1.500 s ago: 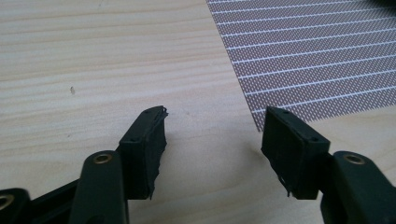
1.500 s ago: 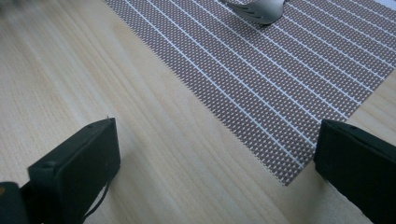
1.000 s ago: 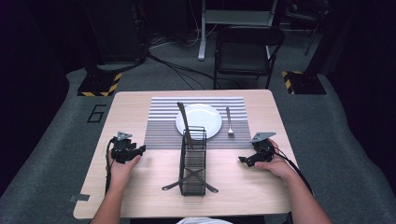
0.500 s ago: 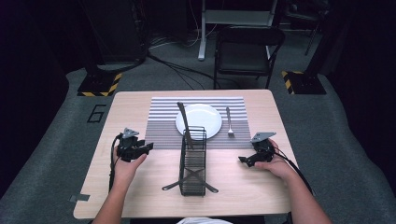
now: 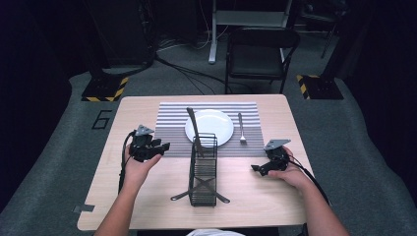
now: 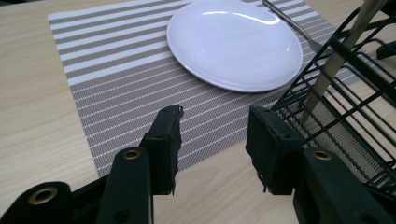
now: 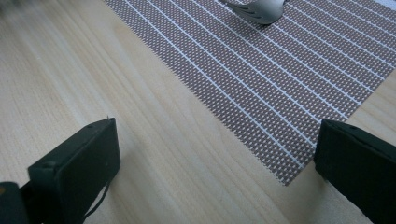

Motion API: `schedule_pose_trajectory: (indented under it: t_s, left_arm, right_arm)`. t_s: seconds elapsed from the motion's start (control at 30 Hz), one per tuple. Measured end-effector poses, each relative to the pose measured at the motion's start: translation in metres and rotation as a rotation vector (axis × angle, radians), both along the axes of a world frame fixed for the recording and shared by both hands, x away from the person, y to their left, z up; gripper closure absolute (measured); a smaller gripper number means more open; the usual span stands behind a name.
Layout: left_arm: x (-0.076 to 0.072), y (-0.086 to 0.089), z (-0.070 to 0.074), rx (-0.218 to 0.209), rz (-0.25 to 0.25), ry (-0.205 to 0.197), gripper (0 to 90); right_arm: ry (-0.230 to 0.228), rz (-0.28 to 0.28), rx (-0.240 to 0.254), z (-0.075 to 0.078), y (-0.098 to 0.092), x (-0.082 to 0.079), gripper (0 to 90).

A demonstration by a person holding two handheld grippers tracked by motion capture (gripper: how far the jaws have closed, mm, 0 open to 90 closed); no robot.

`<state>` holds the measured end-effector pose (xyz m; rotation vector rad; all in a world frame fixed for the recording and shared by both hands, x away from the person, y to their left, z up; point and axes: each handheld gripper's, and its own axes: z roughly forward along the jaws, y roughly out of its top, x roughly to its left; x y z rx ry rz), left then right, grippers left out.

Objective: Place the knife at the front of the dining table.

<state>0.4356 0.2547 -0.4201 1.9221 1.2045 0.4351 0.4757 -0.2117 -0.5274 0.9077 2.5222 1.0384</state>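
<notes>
A pale wooden table [image 5: 147, 105] with fine straight grain carries one woven placemat [image 5: 172, 125] striped in grey and white, its weave showing as tiny dots up close. On the mat lies one round, glossy white plate [image 5: 215, 123], and just right of the plate one silver metal fork [image 5: 241, 129], tines toward the near edge. One black wire basket [image 5: 203, 172], long and narrow with thin crossed feet, stands at the mat's near edge in the middle of the table; one flat metal utensil handle [image 5: 193, 127] leans out of its far end.

The left gripper [image 5: 160, 147], black and blocky, hangs above bare wood just left of the basket, its jaws half apart after closing a little, with nothing between them. The right gripper [image 5: 255, 168] is low over the table right of the basket, near the mat's corner, jaws spread wide and empty.
</notes>
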Motion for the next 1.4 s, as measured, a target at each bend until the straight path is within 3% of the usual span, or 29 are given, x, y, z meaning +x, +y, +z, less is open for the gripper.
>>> schedule_pose_trajectory:
  t_s: [0.13, 0.6, 1.4]
  left_arm:
    - [0.003, -0.005, 0.009, -0.016, -0.019, -0.006, 52.7]
    - [0.013, -0.027, 0.028, -0.005, -0.083, -0.024, 49.5]
    - [0.023, -0.066, 0.042, -0.029, -0.161, -0.049, 50.0]
  right_arm:
    - [0.0, 0.0, 0.0, 0.0, 0.0, 0.0, 0.0]
    - [0.0, 0.0, 0.0, 0.0, 0.0, 0.0, 0.0]
    - [0.0, 0.001, 0.0, 0.0, 0.0, 0.0, 0.0]
